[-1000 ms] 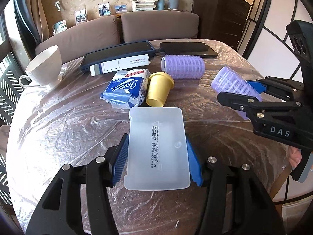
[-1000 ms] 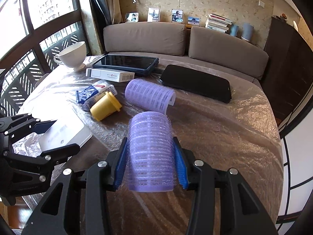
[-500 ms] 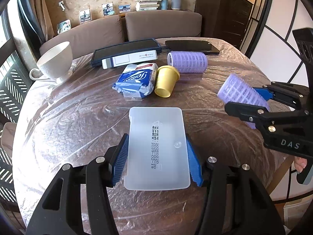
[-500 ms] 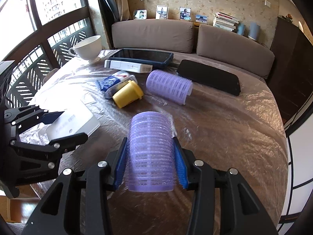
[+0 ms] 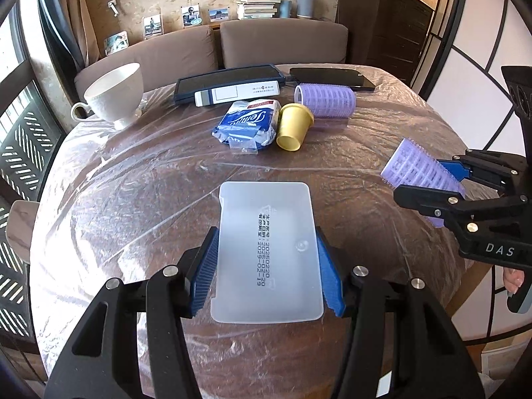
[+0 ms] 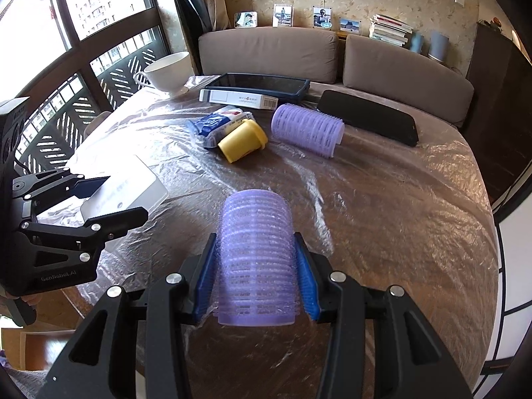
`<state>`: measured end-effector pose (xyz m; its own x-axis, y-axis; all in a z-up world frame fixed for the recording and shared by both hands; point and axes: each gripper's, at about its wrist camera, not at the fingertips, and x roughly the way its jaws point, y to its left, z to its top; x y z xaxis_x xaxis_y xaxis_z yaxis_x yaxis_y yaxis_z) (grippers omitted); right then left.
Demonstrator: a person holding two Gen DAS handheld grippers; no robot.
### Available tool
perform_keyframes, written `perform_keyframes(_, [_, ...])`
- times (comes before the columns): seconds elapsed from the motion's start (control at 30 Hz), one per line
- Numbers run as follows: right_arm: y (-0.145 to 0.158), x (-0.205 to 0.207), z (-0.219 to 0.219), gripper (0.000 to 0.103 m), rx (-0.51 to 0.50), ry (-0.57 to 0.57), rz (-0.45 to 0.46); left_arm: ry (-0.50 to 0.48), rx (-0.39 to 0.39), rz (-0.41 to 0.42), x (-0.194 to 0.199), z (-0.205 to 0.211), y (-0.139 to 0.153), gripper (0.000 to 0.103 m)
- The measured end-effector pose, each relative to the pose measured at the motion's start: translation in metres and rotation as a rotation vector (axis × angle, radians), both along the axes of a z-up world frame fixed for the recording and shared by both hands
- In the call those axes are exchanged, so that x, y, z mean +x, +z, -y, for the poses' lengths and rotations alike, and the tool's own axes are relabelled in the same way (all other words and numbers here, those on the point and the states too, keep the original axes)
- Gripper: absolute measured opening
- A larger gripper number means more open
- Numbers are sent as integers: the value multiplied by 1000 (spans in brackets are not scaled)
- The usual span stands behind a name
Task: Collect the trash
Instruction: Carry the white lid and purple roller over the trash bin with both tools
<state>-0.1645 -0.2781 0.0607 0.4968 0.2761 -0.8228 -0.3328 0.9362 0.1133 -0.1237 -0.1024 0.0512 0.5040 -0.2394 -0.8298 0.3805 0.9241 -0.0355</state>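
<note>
Ahead of us at twelve o'clock, the yellow plastic cup (image 5: 294,127) lies on its side on the round plastic-covered table (image 5: 133,183), touching the blue tissue packet (image 5: 247,123) at its nine o'clock. The purple hair roller (image 5: 325,101) lies at its one o'clock. We find the white teacup (image 5: 114,94) toward ten o'clock, well apart.

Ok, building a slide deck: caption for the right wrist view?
Right gripper clamps a purple hair roller above the plastic-covered table.

Frosted plastic lid (image 5: 267,249) and purple hair roller (image 6: 256,259), both gripped.
</note>
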Motion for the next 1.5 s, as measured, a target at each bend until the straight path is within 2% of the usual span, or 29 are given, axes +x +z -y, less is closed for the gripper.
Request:
perform_keyframes(0.3, [2,-18,-3,43,11,17,-22,6,-9,-16,-15,-14,1,56])
perform_keyframes(0.5, [2,-27,-8,43,24,30,-40,-3,-44,-33,-25,-22,1,56])
perform_keyframes(0.9, [1,-49,-22,43,37,94,-71,-34,-26,-40,-49,-29,0,56])
perform_keyframes(1.5, [-3,-84,-29,43,59,184,-129,-135,-44,-61,-93,-30,9,56])
